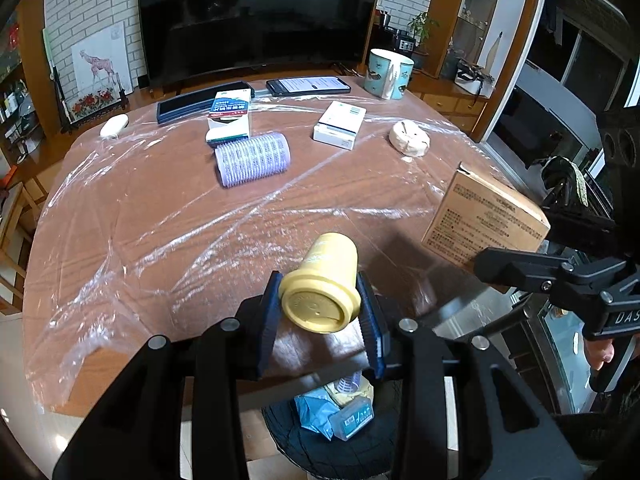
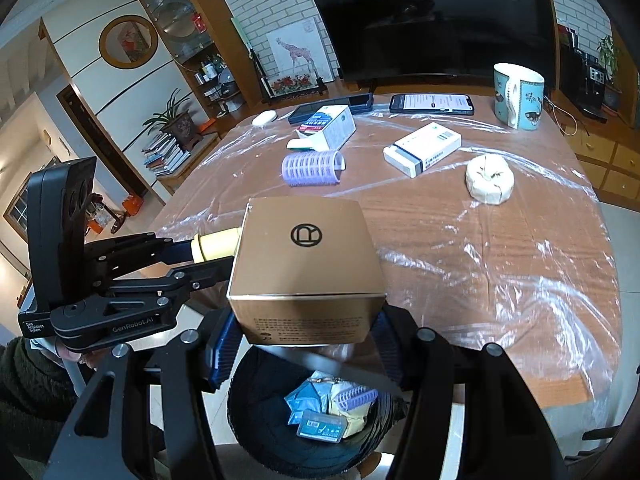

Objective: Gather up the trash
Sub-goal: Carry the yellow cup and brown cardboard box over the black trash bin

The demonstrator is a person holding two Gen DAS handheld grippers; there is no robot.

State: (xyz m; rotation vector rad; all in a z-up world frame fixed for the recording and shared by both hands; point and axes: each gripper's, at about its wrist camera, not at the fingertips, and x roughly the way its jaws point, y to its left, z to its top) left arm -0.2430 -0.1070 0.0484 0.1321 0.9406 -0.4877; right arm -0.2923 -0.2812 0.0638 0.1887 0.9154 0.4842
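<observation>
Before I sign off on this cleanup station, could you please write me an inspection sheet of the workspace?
Surface: brown wooden table under wrinkled clear plastic film.
Job's things: yellow lidded paper cup, gold cardboard box, black trash bin partly filled.
Clutter: purple hair roller, two white cartons, round wrapped cake, teal mug, phones.
Grippers: left gripper shut on cup; right gripper shut on box.
Cables: nothing seen.
Surroundings: dark television, brick wall.

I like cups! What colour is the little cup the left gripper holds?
Pale yellow, lid too. The cup shows best in the left wrist view.
</observation>
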